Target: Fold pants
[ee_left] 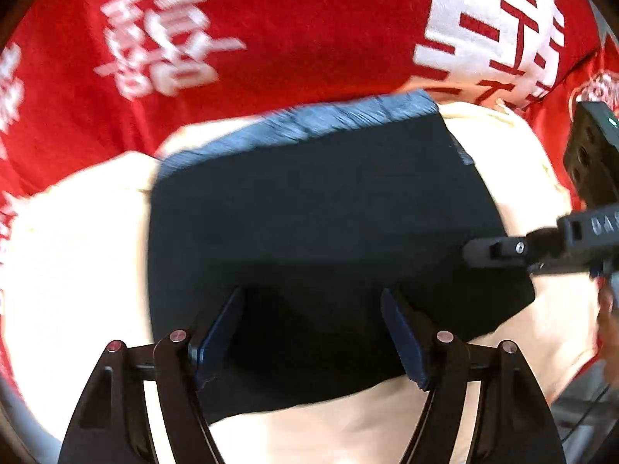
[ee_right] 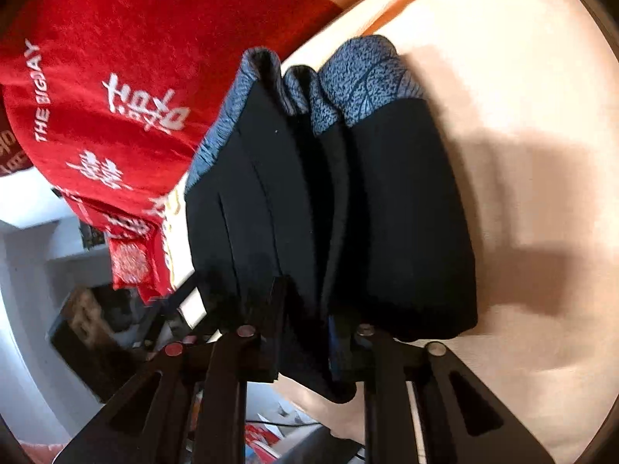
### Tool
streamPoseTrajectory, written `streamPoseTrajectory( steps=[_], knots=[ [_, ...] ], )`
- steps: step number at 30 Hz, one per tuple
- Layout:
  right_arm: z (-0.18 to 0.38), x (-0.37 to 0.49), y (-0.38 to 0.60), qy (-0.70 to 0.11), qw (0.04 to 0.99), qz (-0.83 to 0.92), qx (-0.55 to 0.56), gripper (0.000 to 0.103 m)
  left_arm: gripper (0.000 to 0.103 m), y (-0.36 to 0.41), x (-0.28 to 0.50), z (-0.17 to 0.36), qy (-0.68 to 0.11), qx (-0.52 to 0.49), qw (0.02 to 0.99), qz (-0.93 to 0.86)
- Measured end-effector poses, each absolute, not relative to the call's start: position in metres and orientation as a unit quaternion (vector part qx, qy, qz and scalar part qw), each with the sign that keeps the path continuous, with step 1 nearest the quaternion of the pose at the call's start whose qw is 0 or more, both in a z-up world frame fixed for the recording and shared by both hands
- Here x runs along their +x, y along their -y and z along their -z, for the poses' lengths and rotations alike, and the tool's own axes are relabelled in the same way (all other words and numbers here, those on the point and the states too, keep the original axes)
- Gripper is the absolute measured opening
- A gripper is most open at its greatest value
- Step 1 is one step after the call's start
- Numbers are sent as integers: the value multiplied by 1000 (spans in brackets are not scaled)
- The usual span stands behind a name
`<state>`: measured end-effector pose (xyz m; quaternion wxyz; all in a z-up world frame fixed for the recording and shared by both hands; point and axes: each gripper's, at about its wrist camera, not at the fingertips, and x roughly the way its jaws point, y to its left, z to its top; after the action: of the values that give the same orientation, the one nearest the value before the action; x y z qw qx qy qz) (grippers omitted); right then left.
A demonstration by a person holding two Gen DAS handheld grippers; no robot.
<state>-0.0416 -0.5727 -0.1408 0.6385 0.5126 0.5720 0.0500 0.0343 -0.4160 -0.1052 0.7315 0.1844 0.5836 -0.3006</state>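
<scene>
Currently we note the left gripper (ee_left: 311, 338) fingers spread apart above the folded pants (ee_left: 329, 232) on cream bedding (ee_left: 77, 270); the right gripper (ee_right: 309, 328) fingers clamp the pants' near edge.

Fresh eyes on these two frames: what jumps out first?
The dark folded pants with a blue-grey patterned waistband lie mid-frame on a cream surface. Behind them is a bright red cloth with white characters. The right gripper pinches the pants' layered edge; the left gripper is open above them.
</scene>
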Motion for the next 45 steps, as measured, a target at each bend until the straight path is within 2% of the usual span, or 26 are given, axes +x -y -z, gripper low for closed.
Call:
streamPoseTrajectory(
  steps=[9,14,15,16,18,31,38,41,43,45],
  knots=[
    [114,-48,579,-553,652,-66,514,12,75,437,17,100,-588,159,729,311],
    [126,-45,574,-585,662,-37,466,13,75,444,17,110,-598,172,723,301],
    [131,-43,573,-596,664,-25,451,16,76,446,18,113,-599,175,722,298],
    [134,-43,572,-602,664,-17,443,19,83,448,17,115,-600,178,720,299],
    [140,-45,573,-601,661,-9,450,19,92,451,16,117,-605,177,713,307],
    [120,-38,561,-620,689,33,374,30,92,441,21,108,-631,181,702,276],
    [107,-33,544,-639,715,63,277,38,92,427,26,104,-632,180,706,264],
    [105,-32,539,-647,718,74,247,43,92,422,28,102,-632,178,707,262],
    [104,-30,535,-654,717,88,225,53,92,421,29,101,-633,177,707,261],
    [104,-30,533,-658,717,99,209,58,92,418,31,100,-634,175,707,260]
  ],
)
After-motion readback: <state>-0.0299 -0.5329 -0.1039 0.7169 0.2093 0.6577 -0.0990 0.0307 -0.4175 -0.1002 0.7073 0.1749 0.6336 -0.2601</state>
